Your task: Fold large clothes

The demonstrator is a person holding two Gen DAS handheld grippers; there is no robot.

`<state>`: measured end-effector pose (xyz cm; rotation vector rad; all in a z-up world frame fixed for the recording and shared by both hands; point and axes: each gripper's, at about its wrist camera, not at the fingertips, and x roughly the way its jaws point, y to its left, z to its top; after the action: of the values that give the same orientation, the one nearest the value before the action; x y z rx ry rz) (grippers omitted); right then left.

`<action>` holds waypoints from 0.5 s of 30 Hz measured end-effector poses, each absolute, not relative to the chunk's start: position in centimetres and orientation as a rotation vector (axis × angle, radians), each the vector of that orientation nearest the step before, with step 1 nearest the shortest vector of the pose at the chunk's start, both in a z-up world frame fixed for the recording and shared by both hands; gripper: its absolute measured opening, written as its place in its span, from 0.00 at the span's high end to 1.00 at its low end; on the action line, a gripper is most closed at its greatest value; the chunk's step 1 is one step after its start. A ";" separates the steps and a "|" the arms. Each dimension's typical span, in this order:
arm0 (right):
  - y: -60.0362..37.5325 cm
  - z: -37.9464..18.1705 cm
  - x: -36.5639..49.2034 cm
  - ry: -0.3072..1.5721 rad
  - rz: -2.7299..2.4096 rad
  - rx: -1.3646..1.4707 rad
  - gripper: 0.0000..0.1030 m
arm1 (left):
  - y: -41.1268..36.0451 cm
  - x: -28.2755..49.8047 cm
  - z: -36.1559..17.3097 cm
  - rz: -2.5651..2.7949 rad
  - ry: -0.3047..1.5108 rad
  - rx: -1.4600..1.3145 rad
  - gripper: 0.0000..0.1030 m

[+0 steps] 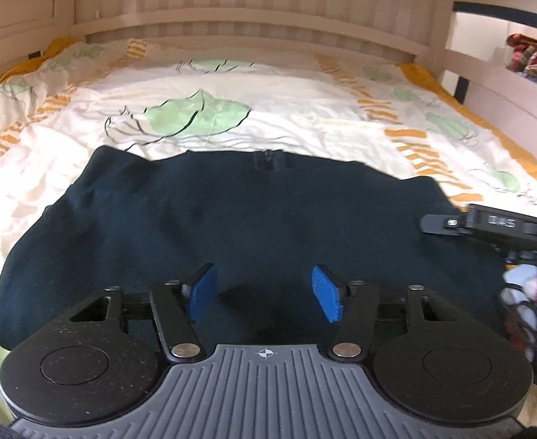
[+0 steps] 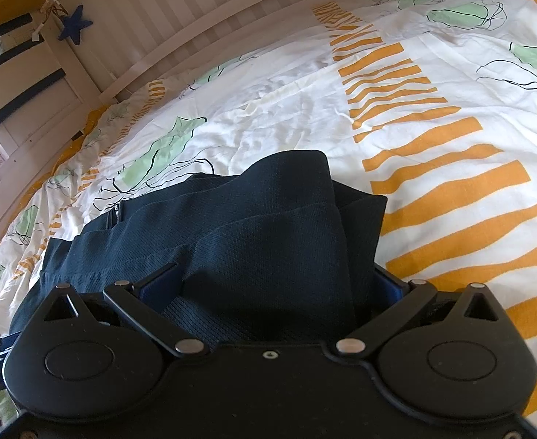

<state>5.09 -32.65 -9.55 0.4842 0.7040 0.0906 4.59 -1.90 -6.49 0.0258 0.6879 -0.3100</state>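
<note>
- Left wrist view: the dark garment [image 1: 232, 219] lies on the bedspread [image 1: 286, 109], a broad slab running side to side, its long axis across the bed. A short zip [image 1: 268, 154] sits at the middle of the far edge, so that end points toward the headboard [image 1: 250, 3].
- The left gripper [image 1: 265, 292] hovers over the near edge with its jaws spread and nothing between the blue pads [image 1: 203, 292]. The other tool's arm [image 1: 488, 223] shows at the right edge of the cloth.
- Right wrist view: the right gripper [image 2: 275, 285] has a thick bunch of the garment [image 2: 268, 226] between its fingers, the right-hand end lifted and doubled over. The jaws stand wide around the wad; whether they actually pinch it is hard to judge, as the pads are mostly buried.
- Judgement: the step in hand looks like folding the right end over toward the left. Done well, the right tool carries its layers low and straight along the long axis, while the left pins or pinches the near edge so the bottom layer does not drag and the edges meet squarely.
</note>
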 end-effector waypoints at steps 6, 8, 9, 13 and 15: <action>-32.6 -9.6 5.1 0.704 0.091 0.484 0.00 | -1.9 3.7 -7.1 -0.339 0.681 -0.007 0.73; -32.6 -9.6 5.1 0.704 0.091 0.484 0.00 | -2.2 3.9 -7.6 -0.342 0.689 0.025 0.74; -32.6 -9.6 5.1 0.704 0.091 0.484 0.00 | -2.4 4.0 -7.9 -0.342 0.693 0.033 0.74; -32.6 -9.6 5.1 0.704 0.090 0.482 0.00 | -2.3 4.3 -8.7 -0.342 0.705 0.013 0.73; -32.6 -9.6 5.1 0.704 0.090 0.483 0.00 | -2.2 4.3 -8.7 -0.340 0.709 0.007 0.73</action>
<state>5.06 -32.62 -9.59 0.4827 0.7036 0.0899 4.33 -2.24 -8.71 0.0070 0.7088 -0.3399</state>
